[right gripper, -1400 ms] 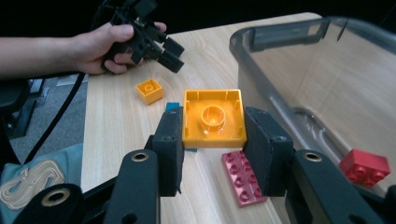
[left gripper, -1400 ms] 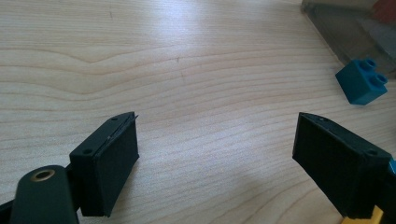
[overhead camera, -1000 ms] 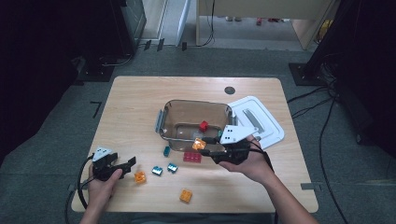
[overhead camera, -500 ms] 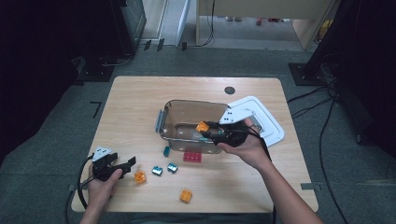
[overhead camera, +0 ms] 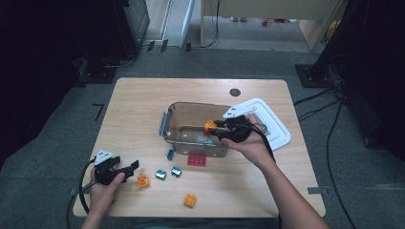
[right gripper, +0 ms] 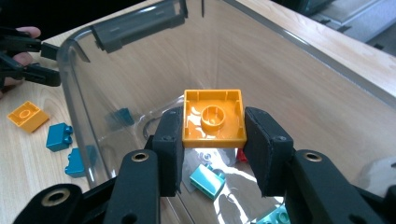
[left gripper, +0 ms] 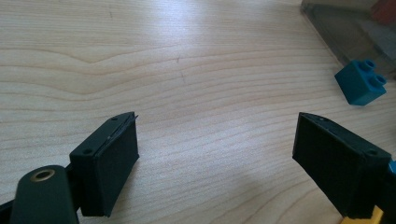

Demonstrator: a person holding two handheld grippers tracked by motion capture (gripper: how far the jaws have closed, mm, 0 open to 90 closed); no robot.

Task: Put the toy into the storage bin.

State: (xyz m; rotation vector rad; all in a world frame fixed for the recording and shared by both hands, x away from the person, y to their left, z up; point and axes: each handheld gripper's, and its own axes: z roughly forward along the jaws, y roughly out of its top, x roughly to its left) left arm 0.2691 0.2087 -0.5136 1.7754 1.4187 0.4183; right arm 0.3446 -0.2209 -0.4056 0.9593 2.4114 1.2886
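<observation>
My right tongs [right gripper: 214, 140] are clamped on an orange brick [right gripper: 214, 119], hanging over the open clear tub [overhead camera: 184, 138]. I'd lower a little and part them only once it is well inside the walls. My left tongs [left gripper: 219, 158] rest apart on the counter [left gripper: 187, 60].

A white lid [overhead camera: 267, 121] lies on the table [overhead camera: 143, 105], right of the tub. A black disc [overhead camera: 234, 92] sits near the table's far edge.
</observation>
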